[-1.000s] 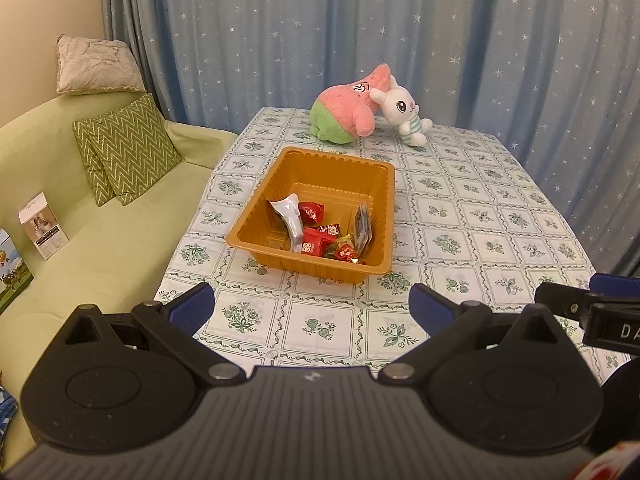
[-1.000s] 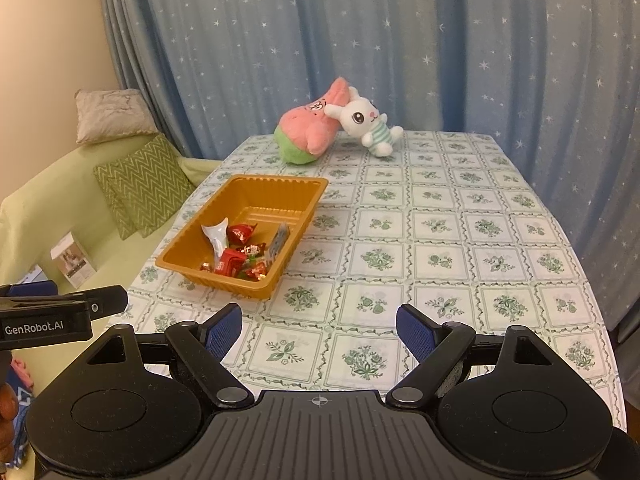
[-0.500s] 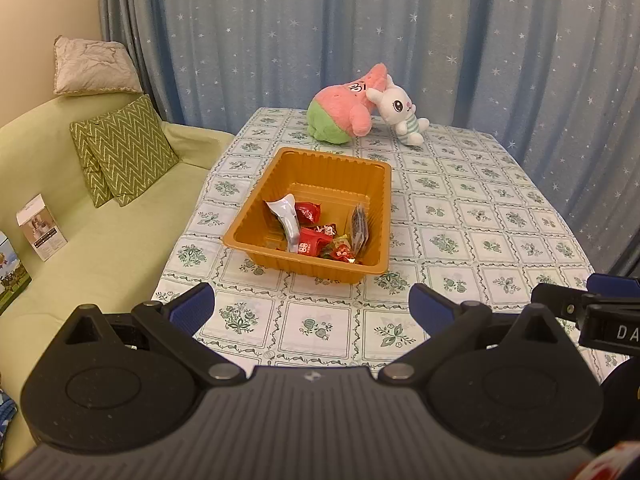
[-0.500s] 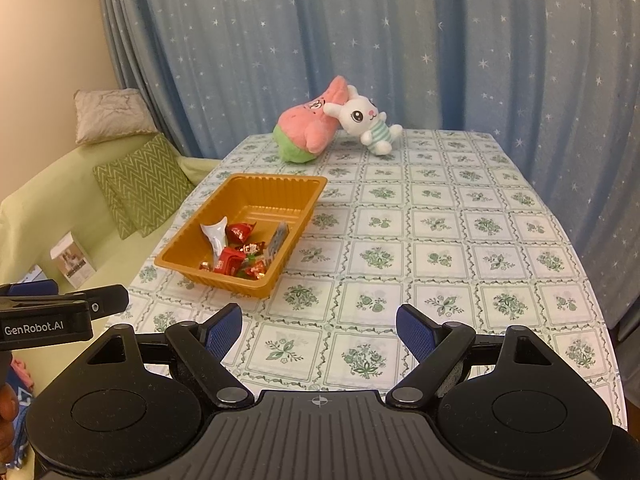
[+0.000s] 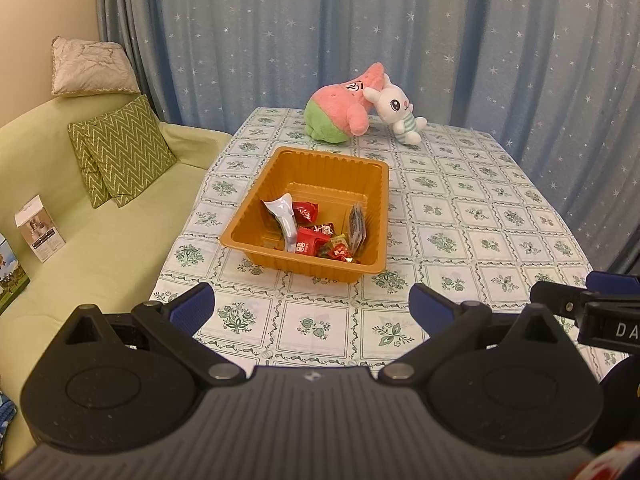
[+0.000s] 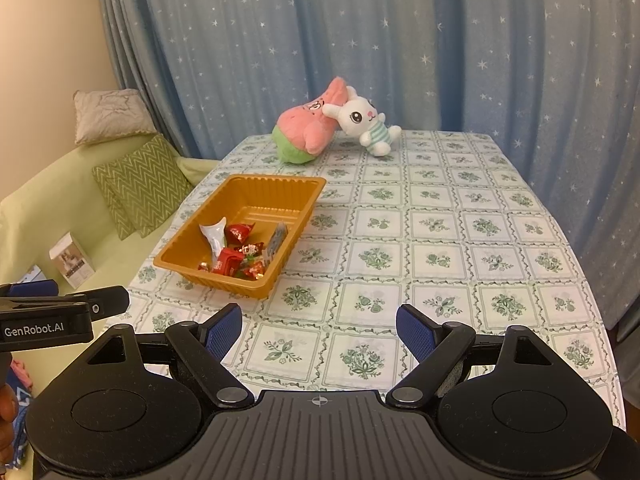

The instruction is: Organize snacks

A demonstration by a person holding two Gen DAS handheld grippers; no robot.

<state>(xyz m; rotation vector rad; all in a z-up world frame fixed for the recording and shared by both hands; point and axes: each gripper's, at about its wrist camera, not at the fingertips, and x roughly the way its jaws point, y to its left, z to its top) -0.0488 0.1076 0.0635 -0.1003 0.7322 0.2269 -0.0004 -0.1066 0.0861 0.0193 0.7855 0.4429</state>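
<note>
An orange plastic tray (image 5: 332, 160) (image 6: 280, 184) sits on the patterned tablecloth and holds several wrapped snacks (image 5: 316, 236) (image 6: 236, 252): red packets, a silver-white pouch and a dark sachet leaning on the right wall. My left gripper (image 5: 310, 306) hovers open over the table's near edge, short of the tray, nothing between its blue pads. My right gripper (image 6: 318, 330) also stands open and empty, to the right of the tray and nearer than it. Each gripper shows at the edge of the other's view.
A pink and green plush (image 5: 340, 114) (image 6: 306, 128) and a white bunny plush (image 5: 396, 110) (image 6: 366, 118) lie at the table's far end before blue star curtains. A green sofa (image 5: 80, 220) with zigzag cushions and small boxes runs along the table's left side.
</note>
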